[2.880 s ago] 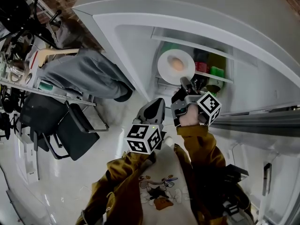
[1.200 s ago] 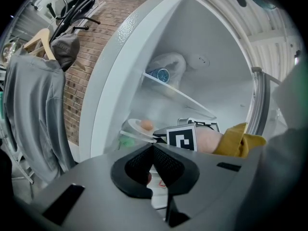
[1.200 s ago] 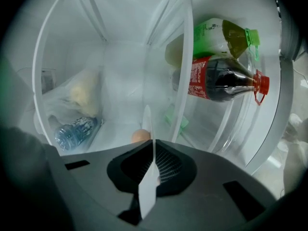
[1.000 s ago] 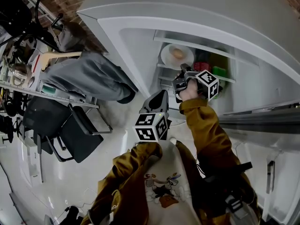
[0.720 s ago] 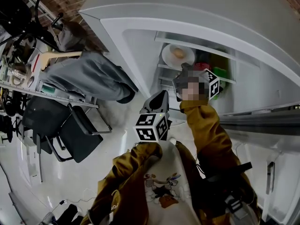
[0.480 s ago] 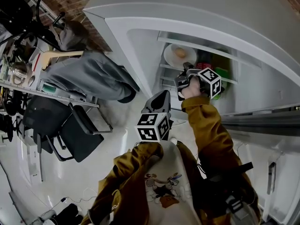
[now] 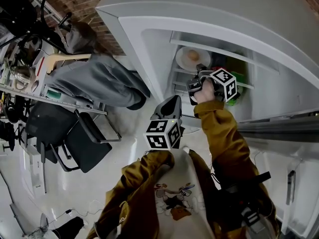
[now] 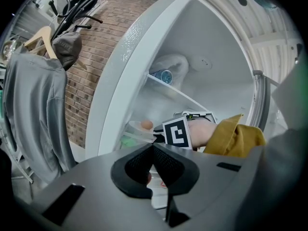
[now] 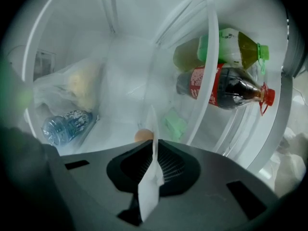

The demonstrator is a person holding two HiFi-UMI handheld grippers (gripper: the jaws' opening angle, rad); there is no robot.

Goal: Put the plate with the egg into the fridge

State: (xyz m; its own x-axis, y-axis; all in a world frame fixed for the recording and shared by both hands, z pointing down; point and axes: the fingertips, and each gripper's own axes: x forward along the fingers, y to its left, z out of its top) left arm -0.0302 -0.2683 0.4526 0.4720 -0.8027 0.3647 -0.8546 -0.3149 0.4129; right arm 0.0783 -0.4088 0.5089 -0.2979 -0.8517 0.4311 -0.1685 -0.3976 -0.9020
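White round plate [image 7: 192, 59] carrying a brown egg [image 7: 191, 57] is at upper centre of the head view, inside the cavity of the open white fridge [image 7: 149, 44]. Your right gripper [image 7: 199, 69] is clamped narrow on its near rim, and the right gripper view shows that thin rim pinched between the jaws, with the egg just beyond them. No view shows whether the plate bears on a shelf or hangs just above one. Your left gripper [image 7: 171, 103] hangs at mid-frame, outside the fridge, jaws together on nothing. Judgement: the carry-in looks done; setting down, release and withdrawal remain. Clearances, right gripper view: a clear panel edge [image 9: 208, 57] runs close at right of the plate, with a dark cola bottle with a red label [image 9: 226, 93] and a green-capped bottle [image 9: 231, 47] beyond it. A small green pack [image 9: 174, 125] lies near the egg. A clear water bottle [image 9: 67, 125] and a filmy plastic bag [image 9: 72, 88] occupy the left of the frame. Open room lies between those two groups, so you should back out straight and level.
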